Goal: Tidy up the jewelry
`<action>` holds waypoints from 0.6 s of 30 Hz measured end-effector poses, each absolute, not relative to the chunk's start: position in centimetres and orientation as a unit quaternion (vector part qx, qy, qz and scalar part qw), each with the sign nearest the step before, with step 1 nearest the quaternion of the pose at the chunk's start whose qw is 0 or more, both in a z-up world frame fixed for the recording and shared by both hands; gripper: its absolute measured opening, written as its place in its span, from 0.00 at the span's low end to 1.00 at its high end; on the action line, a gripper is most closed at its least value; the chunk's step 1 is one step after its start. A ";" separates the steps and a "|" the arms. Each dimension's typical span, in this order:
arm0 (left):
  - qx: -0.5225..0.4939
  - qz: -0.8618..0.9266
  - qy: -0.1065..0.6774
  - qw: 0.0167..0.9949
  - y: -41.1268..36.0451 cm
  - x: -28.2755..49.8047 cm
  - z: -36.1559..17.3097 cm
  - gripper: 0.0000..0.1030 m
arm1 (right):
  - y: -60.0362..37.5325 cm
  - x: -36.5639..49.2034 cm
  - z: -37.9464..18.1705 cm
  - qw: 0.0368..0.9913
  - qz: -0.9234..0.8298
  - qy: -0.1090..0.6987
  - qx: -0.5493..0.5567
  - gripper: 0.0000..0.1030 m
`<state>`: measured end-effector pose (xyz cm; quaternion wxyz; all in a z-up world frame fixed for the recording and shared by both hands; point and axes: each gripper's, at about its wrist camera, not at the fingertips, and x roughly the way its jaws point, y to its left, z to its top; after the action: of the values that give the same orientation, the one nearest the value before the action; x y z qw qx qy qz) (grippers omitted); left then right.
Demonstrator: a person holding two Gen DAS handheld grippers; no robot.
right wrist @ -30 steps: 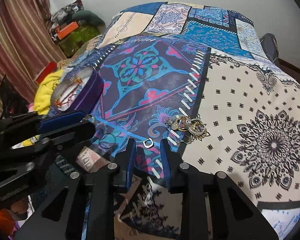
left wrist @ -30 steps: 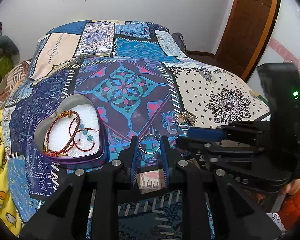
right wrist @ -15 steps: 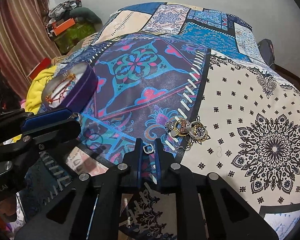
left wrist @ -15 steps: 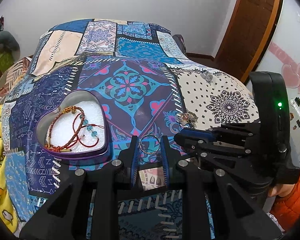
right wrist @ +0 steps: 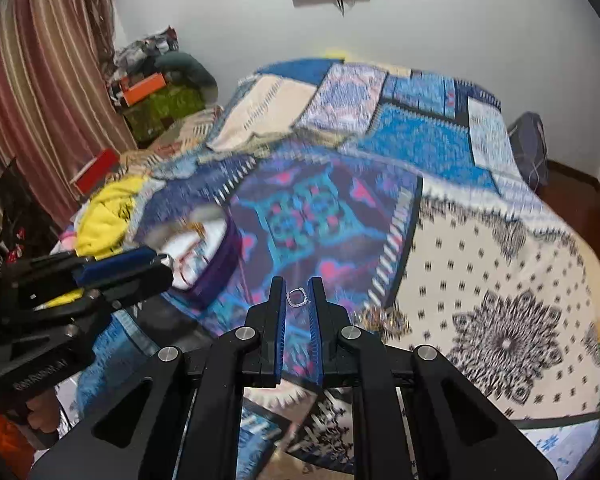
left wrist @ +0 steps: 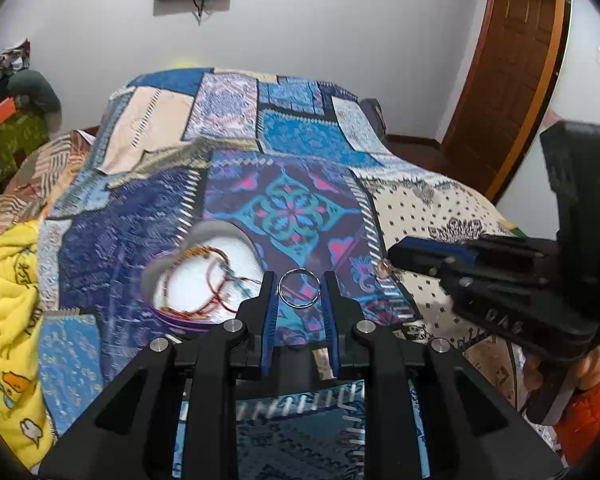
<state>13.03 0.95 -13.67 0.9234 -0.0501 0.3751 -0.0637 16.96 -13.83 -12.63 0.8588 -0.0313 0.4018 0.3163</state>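
My left gripper (left wrist: pixel 299 285) is shut on a thin silver hoop ring (left wrist: pixel 299 289) and holds it above the bedspread. The heart-shaped purple tin (left wrist: pixel 204 280) with red cord bracelets lies just left of it. My right gripper (right wrist: pixel 297 289) is shut on a small silver ring (right wrist: pixel 297 298), lifted off the bed. A pile of gold and silver jewelry (right wrist: pixel 382 320) lies on the bed to its lower right; it also shows in the left wrist view (left wrist: pixel 382 268). The tin (right wrist: pixel 208 256) sits to the right gripper's left.
A patchwork bedspread (left wrist: pixel 284 208) covers the bed. A yellow blanket (left wrist: pixel 8 300) lies at the left edge. A wooden door (left wrist: pixel 512 60) stands at right. Clutter and a striped curtain (right wrist: pixel 40 80) stand left of the bed.
My right gripper has closed on the small ring and lifted it off the bed. Both grippers have risen and tilted up, bringing the tin closer to the left gripper.
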 end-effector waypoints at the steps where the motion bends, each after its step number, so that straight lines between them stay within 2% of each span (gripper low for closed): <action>1: -0.047 -0.059 0.371 0.925 1.2 12.9 -13.4 0.20 | -13.6 17.0 -12.1 0.861 0.318 0.396 -0.028 0.09; 18: -0.056 -0.017 0.332 0.941 6.5 12.4 -10.9 0.20 | -9.0 16.8 -8.8 0.866 0.356 0.351 -0.024 0.09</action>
<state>12.37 6.52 -10.93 0.9414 -0.0565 0.3321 -0.0167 16.79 -8.97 -8.84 0.8656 -0.0239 0.3511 0.3562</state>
